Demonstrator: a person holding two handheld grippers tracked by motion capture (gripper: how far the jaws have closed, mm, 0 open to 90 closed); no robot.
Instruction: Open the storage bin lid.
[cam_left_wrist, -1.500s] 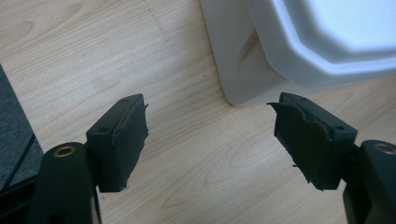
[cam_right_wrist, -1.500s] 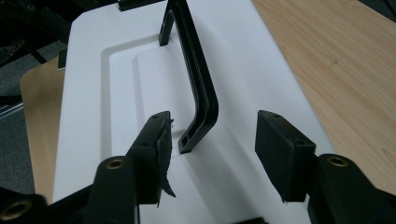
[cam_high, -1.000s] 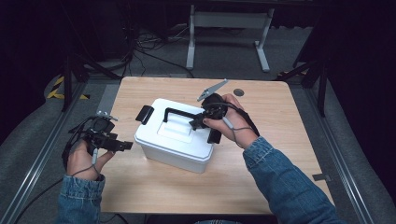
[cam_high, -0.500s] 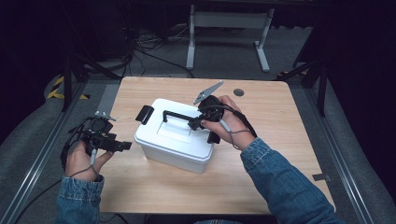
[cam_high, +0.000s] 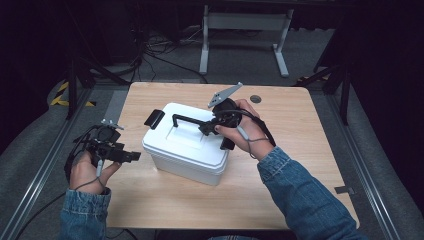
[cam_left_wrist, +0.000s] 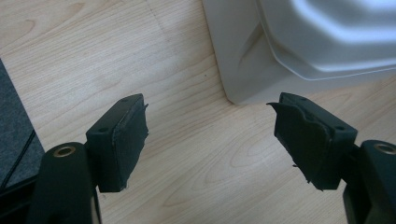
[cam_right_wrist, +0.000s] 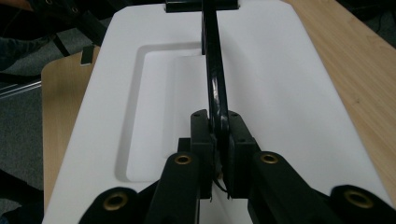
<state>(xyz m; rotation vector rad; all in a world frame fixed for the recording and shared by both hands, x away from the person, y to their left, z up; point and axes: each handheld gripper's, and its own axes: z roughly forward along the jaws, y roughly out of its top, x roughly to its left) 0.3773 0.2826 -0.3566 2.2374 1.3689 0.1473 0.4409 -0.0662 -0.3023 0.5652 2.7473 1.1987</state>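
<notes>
1. L tongs (cam_high: 131, 157) are hovering low at the box's 8 o'clock, jaws standing wide apart w/ nothing between them. In the left gripper view their pads (cam_left_wrist: 125, 140) are framing bare wood and the box's near corner; prob. waiting there to steady the box.
2. White box (cam_high: 186, 150) is sitting mid-surface, lid on, turned slightly off square to the edge of the surface (cam_high: 150, 210).
3. R tongs (cam_high: 206, 128) are clamping the black carry handle (cam_high: 186, 120) near its 3 o'clock end. Their jaws have just been closing, and in the right gripper view the handle bar (cam_right_wrist: 214, 84) is pinched between the pads. Handle is standing upright off the lid, so the grip looks meant for lifting or carrying the box.
4. Black latch (cam_high: 154, 118) at the box's 10 o'clock end is sticking out; can't tell if fastened.
5. Small dark disc (cam_high: 256, 99) is lying at 1 o'clock, well apart.
</notes>
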